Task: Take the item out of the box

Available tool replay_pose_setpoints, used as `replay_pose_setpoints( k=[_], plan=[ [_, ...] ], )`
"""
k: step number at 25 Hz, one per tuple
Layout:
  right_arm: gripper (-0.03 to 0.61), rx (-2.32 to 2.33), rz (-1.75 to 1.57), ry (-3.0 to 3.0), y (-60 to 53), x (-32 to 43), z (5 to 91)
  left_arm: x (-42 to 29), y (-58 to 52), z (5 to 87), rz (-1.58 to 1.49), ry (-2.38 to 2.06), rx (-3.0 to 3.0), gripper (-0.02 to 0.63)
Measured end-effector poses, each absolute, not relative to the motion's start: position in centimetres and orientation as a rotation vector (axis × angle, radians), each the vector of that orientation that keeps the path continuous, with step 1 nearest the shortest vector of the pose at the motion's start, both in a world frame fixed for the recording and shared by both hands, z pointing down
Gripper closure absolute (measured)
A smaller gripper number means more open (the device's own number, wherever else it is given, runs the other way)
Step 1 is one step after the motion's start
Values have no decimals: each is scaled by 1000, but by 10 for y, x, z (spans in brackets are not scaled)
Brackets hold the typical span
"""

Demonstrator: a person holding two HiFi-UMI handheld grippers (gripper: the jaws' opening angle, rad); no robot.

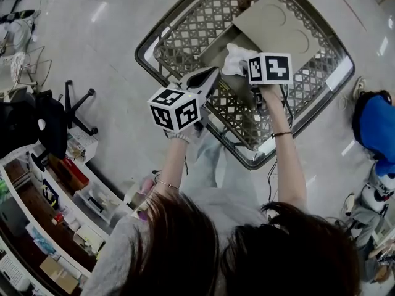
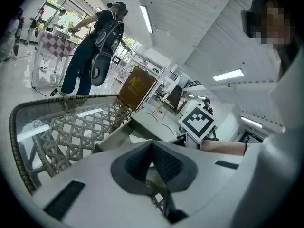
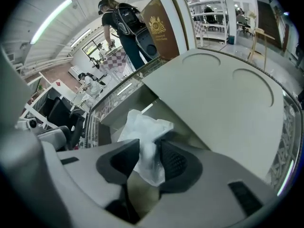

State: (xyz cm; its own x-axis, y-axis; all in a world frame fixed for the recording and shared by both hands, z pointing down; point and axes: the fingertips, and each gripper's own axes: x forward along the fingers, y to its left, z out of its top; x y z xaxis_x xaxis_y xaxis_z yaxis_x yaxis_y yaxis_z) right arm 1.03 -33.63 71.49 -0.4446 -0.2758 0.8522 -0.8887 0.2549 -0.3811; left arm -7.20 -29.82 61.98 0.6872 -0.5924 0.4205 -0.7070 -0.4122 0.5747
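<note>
- Right gripper view: closest to us, the right gripper (image 3: 151, 148) has its fingers (image 3: 173, 163) apart. The white bag (image 3: 142, 127) sticks up right between them. We cannot see the fingers squeeze it yet.
- The bag is the thing we want. It sits inside the box (image 3: 137, 99), at the end near us, and pokes up over the edge.
- We think this is the grabbing step, because the bag is not out yet. Next, the fingers need to close on the bag, soft but firm. Then they should lift it straight up so it does not catch on the box wall.
- The bag looks thin and crinkly. We think it may slip if we pinch only a corner.
- In the left gripper view, the left gripper (image 2: 152, 144) has its fingers closed tip to tip, with nothing between them. It is just beside the near edge of the box. We cannot tell if it touches.
- Behind the bag, the big lid (image 3: 223, 103) of the box is swung open.
- In the head view, the box rests on the woven tabletop (image 1: 185, 29).
- Far off, a person (image 3: 124, 25) with a backpack bends over another table.
</note>
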Motion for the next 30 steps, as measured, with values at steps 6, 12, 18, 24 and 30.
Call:
replay_pose_setpoints(
  k=[6,12,18,24,30],
  plan=[
    [477,1032,1207,-1870,-336,5,717,-73,-299,622,192,-994,2131,597],
    [500,1029,1195,-1875,-336,3,715,-74,-299,621,193,-995,2131,597],
    [508,1034,1192,-1877,-336,3,715,-74,-300,622,195,-1010,2129,597],
    [509,1046,1181,-1897,-334,3,707,-79,-298,617,194,-1033,2135,597],
    [509,1069,1165,-1961,-330,2,686,-88,-296,605,175,-1062,2143,597]
  ],
)
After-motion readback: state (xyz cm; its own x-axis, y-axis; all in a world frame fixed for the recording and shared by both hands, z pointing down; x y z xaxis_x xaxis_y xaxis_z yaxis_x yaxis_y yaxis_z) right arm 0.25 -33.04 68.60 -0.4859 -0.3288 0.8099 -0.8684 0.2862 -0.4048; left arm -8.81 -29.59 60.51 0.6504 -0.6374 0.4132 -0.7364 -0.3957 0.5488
